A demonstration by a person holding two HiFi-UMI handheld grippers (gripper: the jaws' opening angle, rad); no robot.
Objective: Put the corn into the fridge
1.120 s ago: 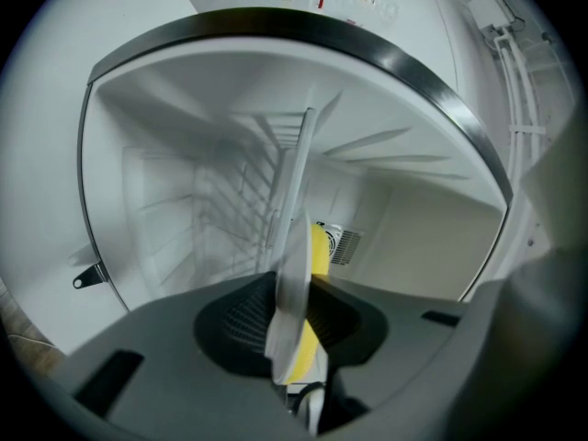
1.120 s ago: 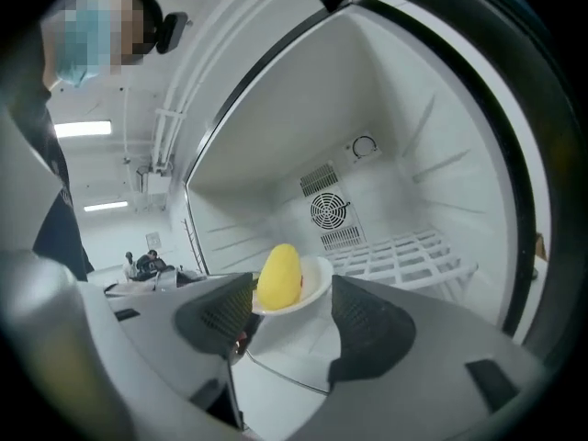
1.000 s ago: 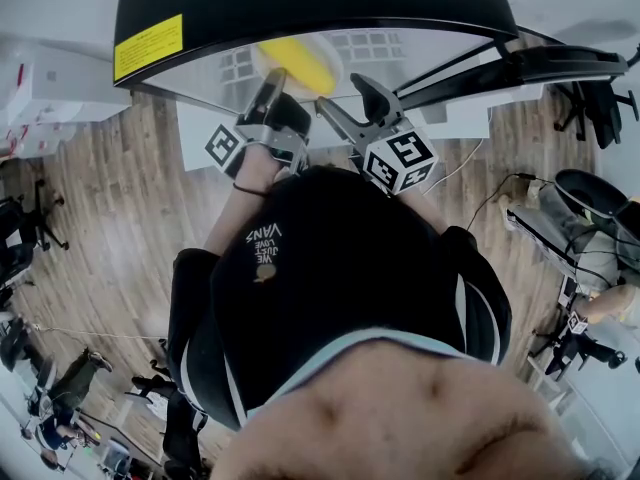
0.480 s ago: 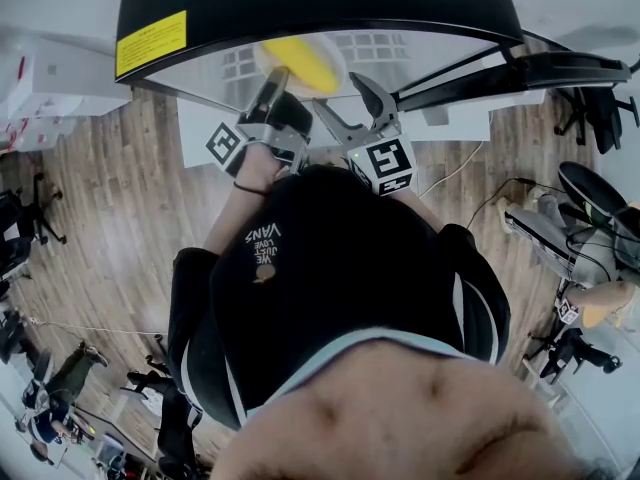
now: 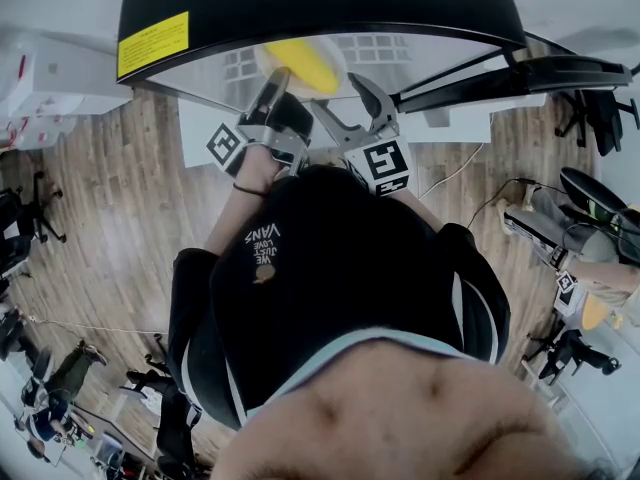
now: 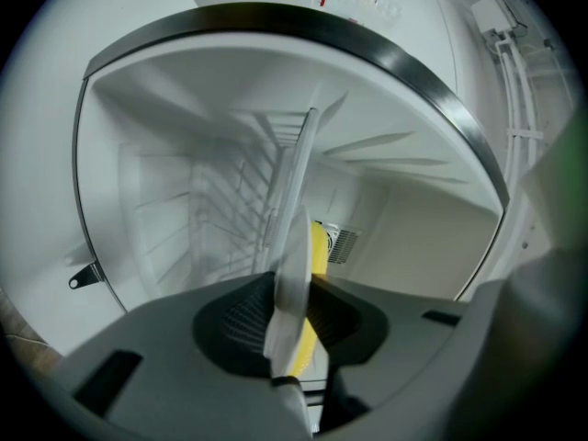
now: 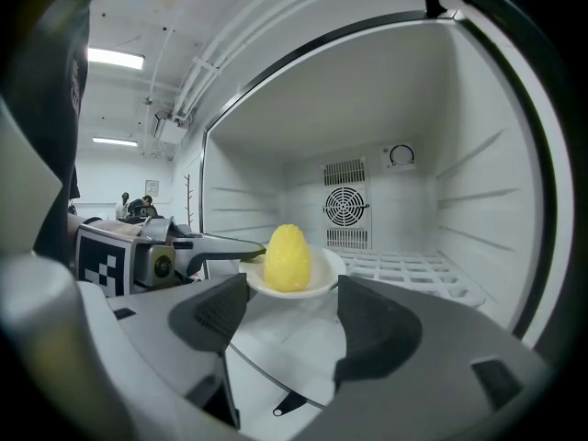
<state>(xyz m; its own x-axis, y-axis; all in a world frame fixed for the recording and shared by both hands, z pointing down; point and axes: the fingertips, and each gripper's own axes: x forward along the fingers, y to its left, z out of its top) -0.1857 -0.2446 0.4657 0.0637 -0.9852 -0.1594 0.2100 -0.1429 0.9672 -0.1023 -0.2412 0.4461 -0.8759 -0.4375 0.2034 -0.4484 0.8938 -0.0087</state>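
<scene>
A yellow corn cob (image 7: 287,257) stands on a small white plate (image 7: 323,277) inside the open fridge (image 5: 300,8). My left gripper (image 6: 292,315) is shut on the plate's rim, which shows edge-on between its pads with the corn (image 6: 318,246) behind it. In the right gripper view the left gripper (image 7: 241,246) reaches in from the left and holds the plate just above a glass shelf (image 7: 285,338). My right gripper (image 7: 292,312) is open in front of the plate, with nothing between its jaws. In the head view both grippers (image 5: 275,83) (image 5: 365,93) point at the corn (image 5: 300,63).
The fridge's back wall carries a round fan grille (image 7: 345,206). A white wire shelf (image 7: 413,269) lies to the right of the plate. The open fridge door (image 5: 550,68) stands at the right. Wooden floor (image 5: 120,198) and white cabinets (image 5: 50,88) surround the fridge.
The right gripper has rolled and shifted slightly left, its marker cube turned. The left gripper and the plate with the corn have stayed where they were.
</scene>
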